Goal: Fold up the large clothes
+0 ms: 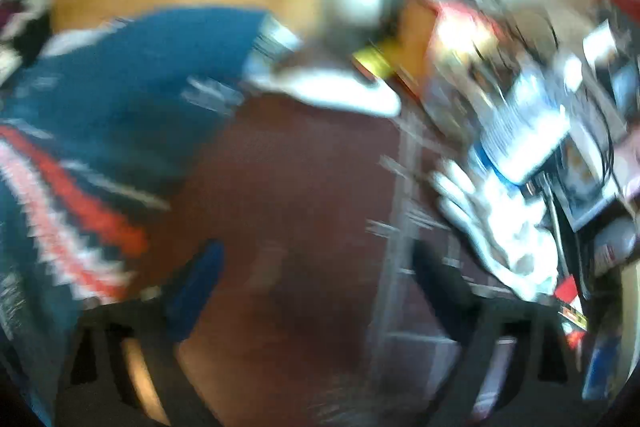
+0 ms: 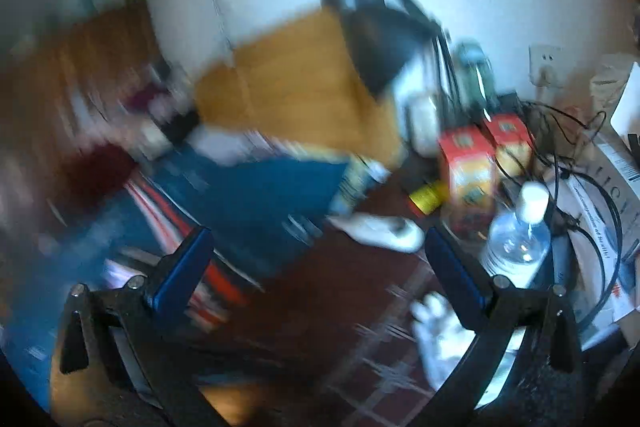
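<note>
Both views motion-blurred. Left gripper (image 1: 316, 291) and right gripper (image 2: 320, 267): jaws apart, empty. Blue patterned sweater (image 2: 256, 195) lies ungrasped on dark-red cloth (image 1: 300, 187), likely pre-grasp approach.

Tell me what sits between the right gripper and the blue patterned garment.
Nothing visible. The right gripper is open over the dark red cloth, and the blue patterned garment lies just ahead-left. The water bottle and red boxes sit off right.

A cluttered home room: white wall with a socket (image 2: 545, 63), wooden furniture (image 2: 296, 83), water bottle (image 2: 516, 239), snack boxes (image 2: 468, 167) and cables.
</note>
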Motion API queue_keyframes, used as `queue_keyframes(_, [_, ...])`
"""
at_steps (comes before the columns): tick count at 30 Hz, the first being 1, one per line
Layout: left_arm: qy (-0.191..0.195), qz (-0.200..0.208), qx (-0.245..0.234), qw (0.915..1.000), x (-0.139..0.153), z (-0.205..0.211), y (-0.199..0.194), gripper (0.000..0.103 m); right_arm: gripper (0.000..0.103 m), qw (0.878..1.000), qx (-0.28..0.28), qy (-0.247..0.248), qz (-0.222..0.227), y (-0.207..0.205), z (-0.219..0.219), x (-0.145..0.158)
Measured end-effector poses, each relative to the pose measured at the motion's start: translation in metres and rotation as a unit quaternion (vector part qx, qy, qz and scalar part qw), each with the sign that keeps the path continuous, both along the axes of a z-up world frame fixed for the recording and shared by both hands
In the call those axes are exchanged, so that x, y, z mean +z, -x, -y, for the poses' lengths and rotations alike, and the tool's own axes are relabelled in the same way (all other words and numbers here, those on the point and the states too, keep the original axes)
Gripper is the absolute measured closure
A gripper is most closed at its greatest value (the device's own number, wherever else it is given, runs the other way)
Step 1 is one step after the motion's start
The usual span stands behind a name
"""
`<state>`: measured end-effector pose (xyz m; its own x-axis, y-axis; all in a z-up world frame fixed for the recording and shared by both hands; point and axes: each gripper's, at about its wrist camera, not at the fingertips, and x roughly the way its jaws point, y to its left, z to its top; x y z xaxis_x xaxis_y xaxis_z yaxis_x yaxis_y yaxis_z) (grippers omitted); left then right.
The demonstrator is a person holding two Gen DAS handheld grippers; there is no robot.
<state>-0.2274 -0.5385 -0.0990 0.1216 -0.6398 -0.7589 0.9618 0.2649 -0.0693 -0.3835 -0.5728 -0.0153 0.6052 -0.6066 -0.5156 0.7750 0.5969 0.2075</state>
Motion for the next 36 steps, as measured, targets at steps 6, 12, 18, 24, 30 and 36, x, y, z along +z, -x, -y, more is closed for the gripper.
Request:
queue_keyframes(6, [-0.057, -0.005, 0.090, 0.9943, -0.059, -0.028, -0.057, 0.000, 0.000, 0.981, -0.001, -0.098, -0.168, -0.061, 0.046, -0.115])
queue_keyframes(12, [-0.076, 0.010, 0.103, 0.9918, -0.080, -0.015, -0.050, 0.000, 0.000, 0.974, -0.017, -0.086, -0.209, -0.077, 0.065, -0.154])
queue_keyframes(18, [-0.051, 0.027, 0.102, 0.9931, -0.081, 0.003, -0.037, 0.000, 0.000, 0.973, -0.016, -0.108, -0.206, -0.080, 0.087, -0.169])
queue_keyframes(24, [-0.048, 0.025, 0.131, 0.9899, -0.080, 0.023, -0.032, 0.000, 0.000, 0.975, -0.012, -0.096, -0.199, -0.079, 0.090, -0.170])
queue_keyframes(30, [-0.049, 0.023, 0.143, 0.9883, -0.080, 0.033, -0.030, 0.000, 0.000, 0.977, -0.008, -0.097, -0.192, -0.075, 0.093, -0.170])
queue_keyframes(36, [-0.050, 0.023, 0.144, 0.9881, -0.080, 0.034, -0.029, 0.000, 0.000, 0.977, -0.008, -0.097, -0.192, -0.076, 0.092, -0.169])
